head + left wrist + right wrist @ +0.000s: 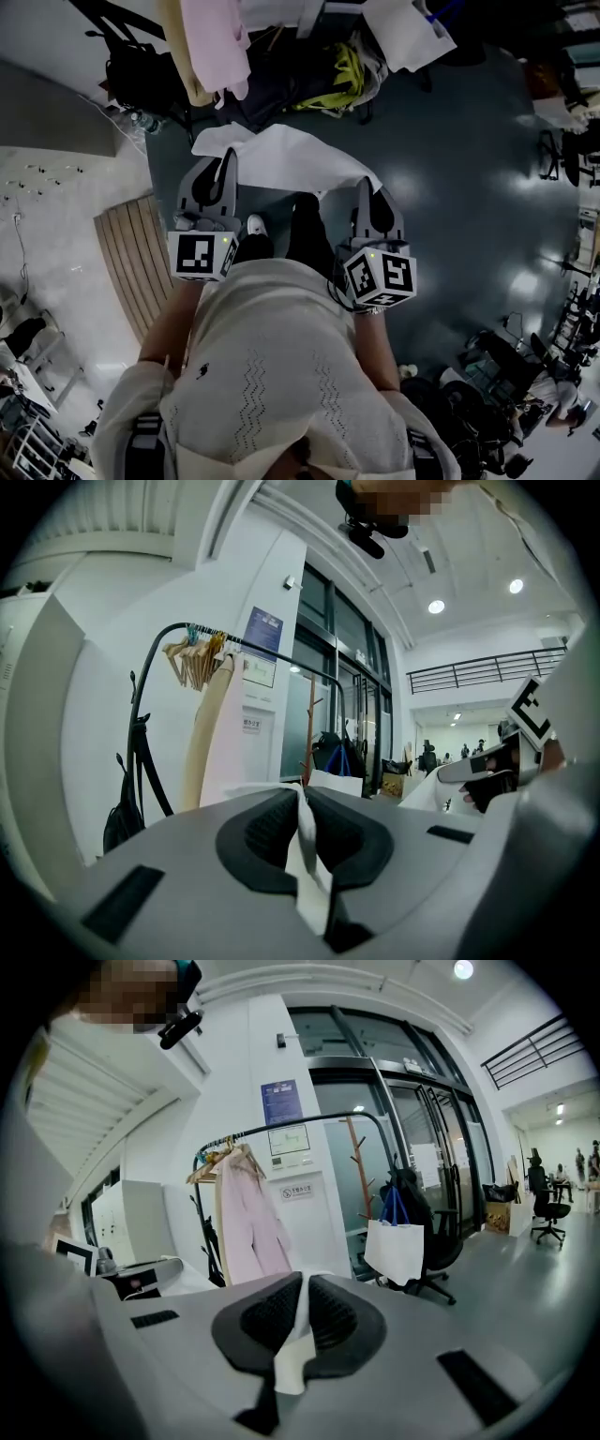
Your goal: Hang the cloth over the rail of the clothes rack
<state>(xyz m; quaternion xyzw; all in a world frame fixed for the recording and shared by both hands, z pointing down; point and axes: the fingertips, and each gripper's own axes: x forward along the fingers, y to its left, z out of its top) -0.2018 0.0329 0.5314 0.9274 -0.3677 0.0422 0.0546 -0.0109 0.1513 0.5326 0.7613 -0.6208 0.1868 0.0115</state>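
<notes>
Head view: both hands were held out level, the left gripper [228,157] and right gripper [362,185] stretching the white cloth [281,155] between them.

Left gripper view: the jaws were clamped on the cloth's edge.

Right gripper view: the jaws pinched the cloth likewise. Ahead, by the rack [309,1127], hung a blue poster [281,1102], probably printed, but illegible.

Cream knit top [272,375] with wavy openwork lines, small dark emblem [200,370] on chest, dark trousers [305,234], white shoe [255,225], left gripper [228,156] and right gripper [363,184] grey-shelled with black ribbed pads (tiny green light on each), black-and-white marker cubes [202,255].
</notes>
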